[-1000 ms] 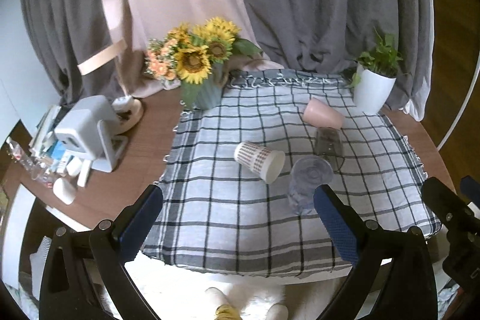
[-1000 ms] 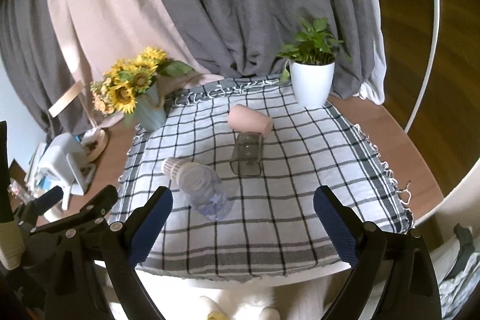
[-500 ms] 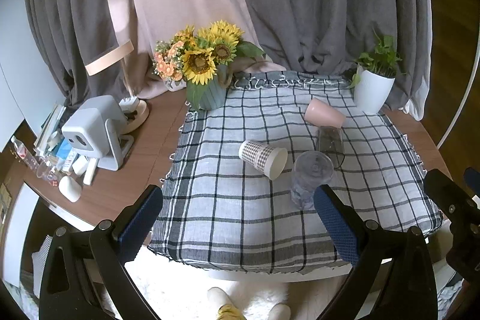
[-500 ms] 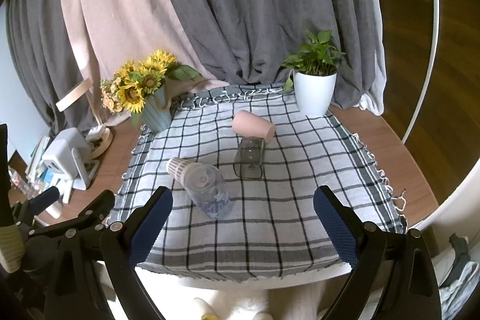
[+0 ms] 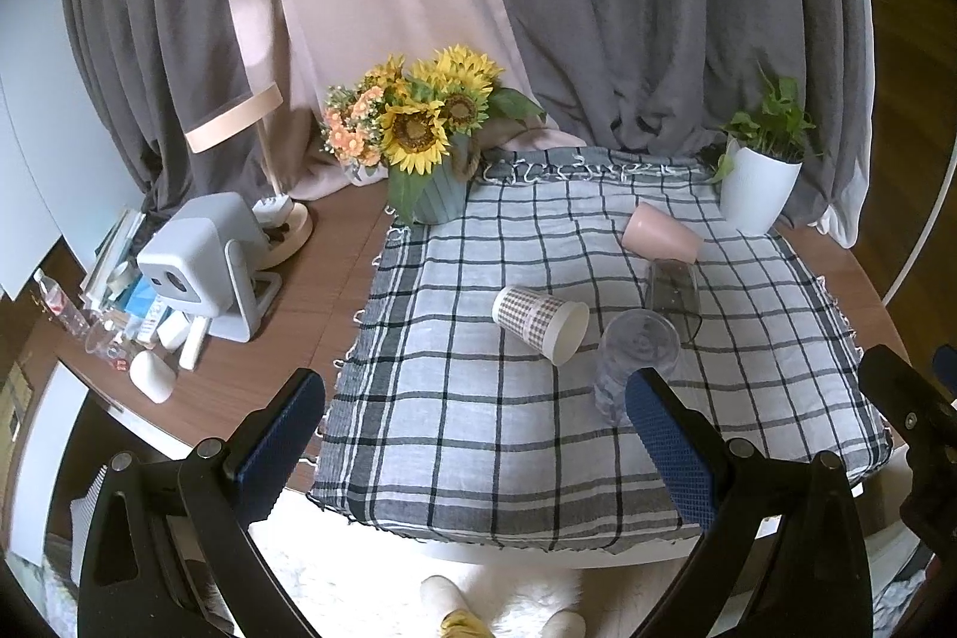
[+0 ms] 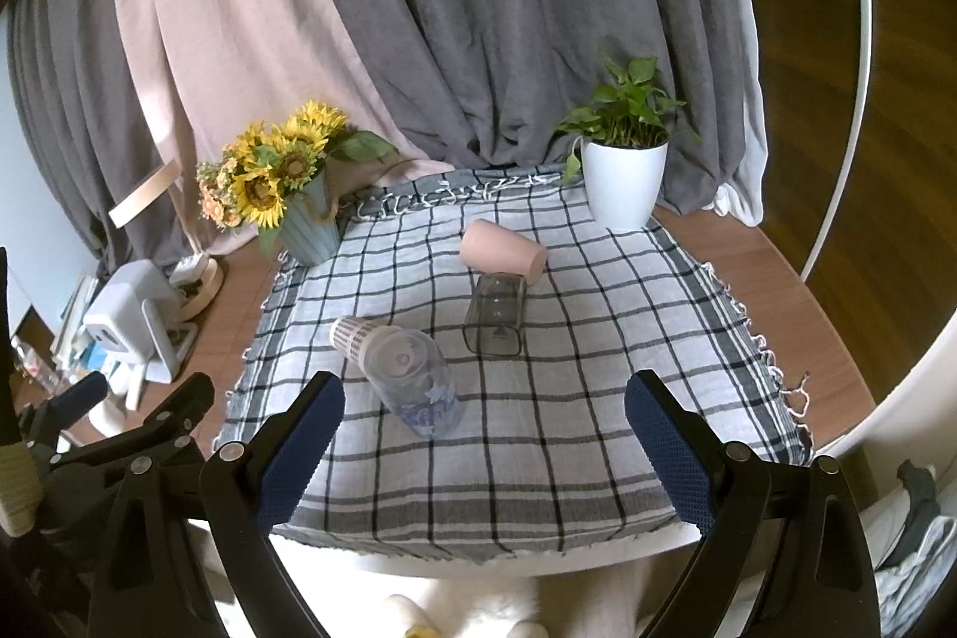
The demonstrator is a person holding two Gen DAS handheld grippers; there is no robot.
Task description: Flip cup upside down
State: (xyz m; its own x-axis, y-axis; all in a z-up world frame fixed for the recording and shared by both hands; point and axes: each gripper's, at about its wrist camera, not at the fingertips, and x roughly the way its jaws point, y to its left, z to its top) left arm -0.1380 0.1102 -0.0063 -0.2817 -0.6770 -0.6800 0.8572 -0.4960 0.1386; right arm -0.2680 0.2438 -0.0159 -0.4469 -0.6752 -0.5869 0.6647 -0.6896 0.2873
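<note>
Several cups lie on their sides on a checked cloth (image 5: 478, 429) (image 6: 568, 429). A checked paper cup (image 5: 538, 324) (image 6: 353, 336) is left of centre. A clear plastic cup (image 5: 634, 363) (image 6: 415, 381) lies beside it. A dark clear glass (image 5: 673, 285) (image 6: 495, 315) and a pink cup (image 5: 658, 234) (image 6: 502, 252) lie farther back. My left gripper (image 5: 475, 423) is open and empty above the table's near edge. My right gripper (image 6: 484, 423) is open and empty, also at the near edge, short of the cups.
A sunflower vase (image 5: 436, 195) (image 6: 308, 225) stands at the cloth's back left, a white plant pot (image 5: 756, 189) (image 6: 622, 183) at the back right. A white device (image 5: 197, 261) and small clutter sit on the wooden table at the left. Curtains hang behind.
Both grippers have risen and pulled back a little, so the table looks smaller and lower in both views. The cups have not moved. Both grippers stay open.
</note>
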